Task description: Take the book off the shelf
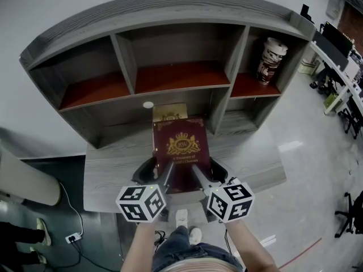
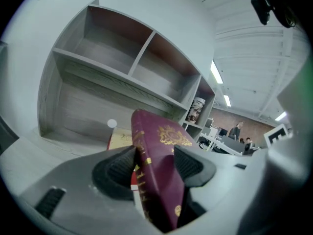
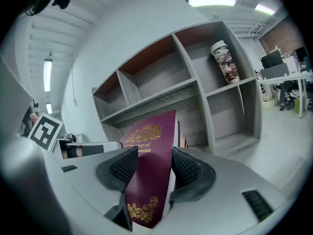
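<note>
Book (image 1: pixel 181 146) hangs cover-up over the desk (image 1: pixel 113 171), just outside the shelf (image 1: pixel 181 88), long axis running away from us; our left gripper (image 1: pixel 165 172) and right gripper (image 1: pixel 198 173) both clamp its near edge, side by side.

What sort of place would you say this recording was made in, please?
Most likely an open-plan office: desks with monitors and an office chair stand at the right, and strip lights run overhead.

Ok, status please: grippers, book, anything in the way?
Left gripper shut on maroon book. Right gripper shut on it too. Book at lower shelf opening. Second, gold book behind it.
</note>
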The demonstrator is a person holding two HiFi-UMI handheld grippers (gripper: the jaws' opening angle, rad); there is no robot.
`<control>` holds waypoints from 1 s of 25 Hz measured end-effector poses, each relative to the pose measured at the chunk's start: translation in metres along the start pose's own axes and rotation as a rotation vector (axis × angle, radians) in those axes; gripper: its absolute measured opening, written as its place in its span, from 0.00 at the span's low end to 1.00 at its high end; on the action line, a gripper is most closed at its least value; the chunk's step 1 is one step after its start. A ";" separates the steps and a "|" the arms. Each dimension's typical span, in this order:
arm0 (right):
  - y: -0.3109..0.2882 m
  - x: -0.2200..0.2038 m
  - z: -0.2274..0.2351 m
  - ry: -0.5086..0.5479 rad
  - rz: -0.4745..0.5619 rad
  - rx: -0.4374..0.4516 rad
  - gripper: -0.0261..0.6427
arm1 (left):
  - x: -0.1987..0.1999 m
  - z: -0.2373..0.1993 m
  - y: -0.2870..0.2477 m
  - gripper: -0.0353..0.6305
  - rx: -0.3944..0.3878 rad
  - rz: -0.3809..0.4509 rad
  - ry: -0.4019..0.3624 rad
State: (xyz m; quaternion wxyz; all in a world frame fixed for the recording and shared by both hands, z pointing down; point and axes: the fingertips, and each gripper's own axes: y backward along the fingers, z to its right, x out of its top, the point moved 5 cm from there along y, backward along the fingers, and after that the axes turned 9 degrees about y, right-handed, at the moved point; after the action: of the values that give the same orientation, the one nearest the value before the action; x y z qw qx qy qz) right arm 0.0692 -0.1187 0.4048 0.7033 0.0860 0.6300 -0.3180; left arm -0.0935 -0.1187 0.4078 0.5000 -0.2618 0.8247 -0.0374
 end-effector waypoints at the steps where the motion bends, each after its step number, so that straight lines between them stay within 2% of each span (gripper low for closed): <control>1: 0.003 -0.001 -0.001 -0.001 0.002 0.001 0.35 | -0.002 0.001 0.002 0.42 0.000 0.002 -0.001; 25: 0.061 -0.016 -0.017 -0.010 0.055 -0.004 0.33 | -0.031 0.032 0.050 0.42 0.006 0.033 -0.021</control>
State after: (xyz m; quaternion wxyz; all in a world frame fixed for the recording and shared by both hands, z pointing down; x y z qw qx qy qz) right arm 0.0890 -0.0564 0.3998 0.7152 0.1003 0.6244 -0.2976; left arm -0.0748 -0.0550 0.4005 0.5101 -0.2471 0.8233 -0.0291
